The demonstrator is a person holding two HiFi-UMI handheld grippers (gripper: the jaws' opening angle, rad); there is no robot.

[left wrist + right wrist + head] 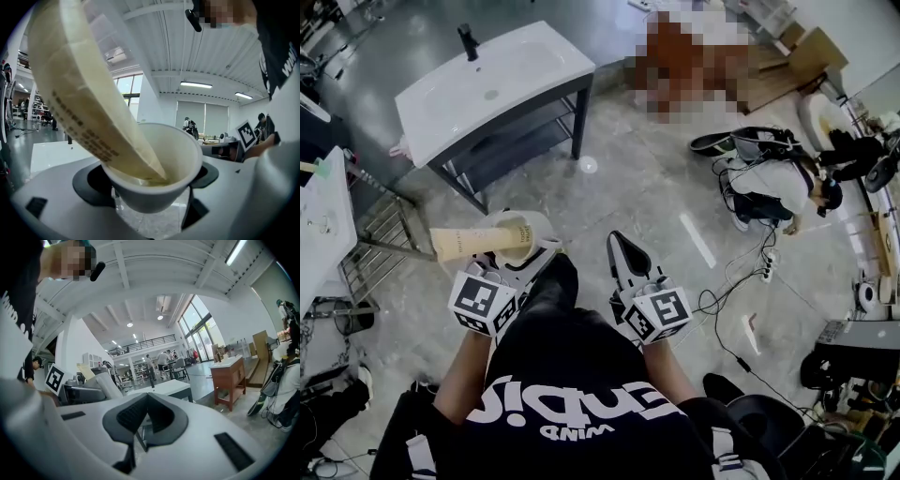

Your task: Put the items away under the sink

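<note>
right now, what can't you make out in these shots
- Print on the cream packet: too blurred to read in the left gripper view, and the frame edge cuts off its top.
- Inside bottom of the paper cup: same view, hidden by the packet.
- Shelf under the sink: head view, the sink covers most of it.

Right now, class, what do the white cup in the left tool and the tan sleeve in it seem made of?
The cup: probably paper or thin plastic; matt white wall, thin rim. The sleeve: seemingly paper; tan, matt, creased flat, with dark print along it.
</note>
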